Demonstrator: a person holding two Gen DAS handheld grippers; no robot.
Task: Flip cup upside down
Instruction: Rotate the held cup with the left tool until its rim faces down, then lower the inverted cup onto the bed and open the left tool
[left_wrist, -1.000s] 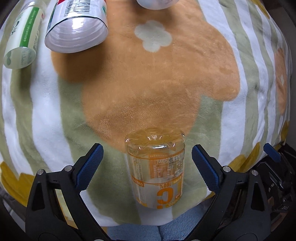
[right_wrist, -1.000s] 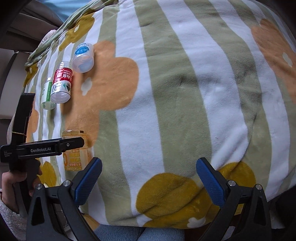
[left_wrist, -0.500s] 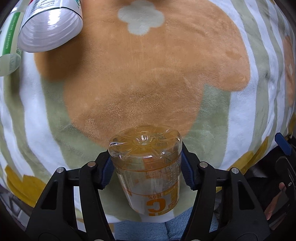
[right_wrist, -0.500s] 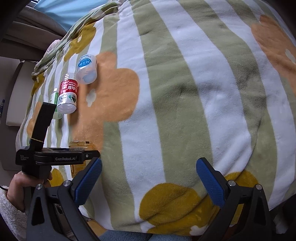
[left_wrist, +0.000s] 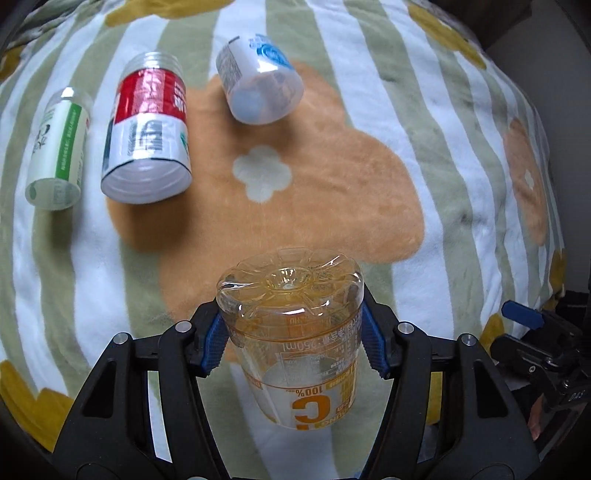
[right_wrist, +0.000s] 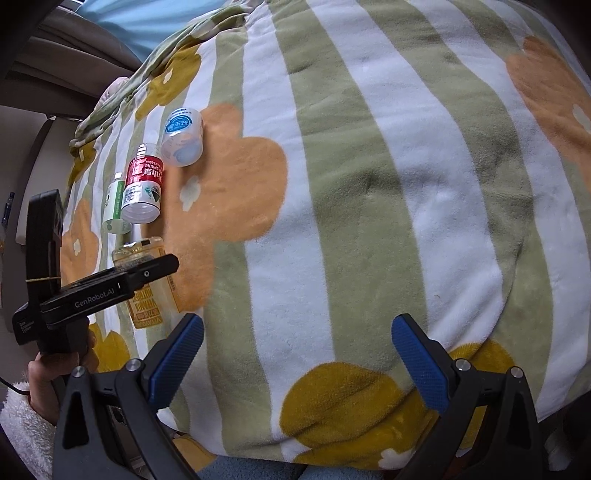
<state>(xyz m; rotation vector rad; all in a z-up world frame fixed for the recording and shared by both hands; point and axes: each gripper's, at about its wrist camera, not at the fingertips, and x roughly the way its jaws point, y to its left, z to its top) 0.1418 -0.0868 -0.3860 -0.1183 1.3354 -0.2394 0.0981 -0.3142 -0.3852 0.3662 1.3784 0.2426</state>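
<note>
Since 1.0 s ago: the left gripper (left_wrist: 291, 339), then spread either side of the orange cup (left_wrist: 295, 343), has closed on it, and the view has pulled back so 3 other containers now show in full. Whether the cup has cleared the blanket (left_wrist: 461, 155) I cannot tell; its lower end is hidden behind the jaws.

Now: blue pads (left_wrist: 212, 341) pinch the cup's upper wall, moulded base pointing up and away, printing reading inverted. In the right wrist view the cup (right_wrist: 147, 288) sits at the blanket's near left edge. The right gripper (right_wrist: 295, 354) hangs spread and empty, well apart.

Risks, judged:
1. Thin clear plastic, held high on the wall; wrist rotation could let it pivot or slip between the pads.
2. Squeezing harder may buckle the wall.
3. Plush blanket is soft and uneven; a cup set down on its rim could tip.
4. The red-labelled bottle (left_wrist: 147, 136), green-labelled bottle (left_wrist: 57, 147) and blue-labelled cup (left_wrist: 258, 81) lie beyond; a wide swing could knock them.
</note>
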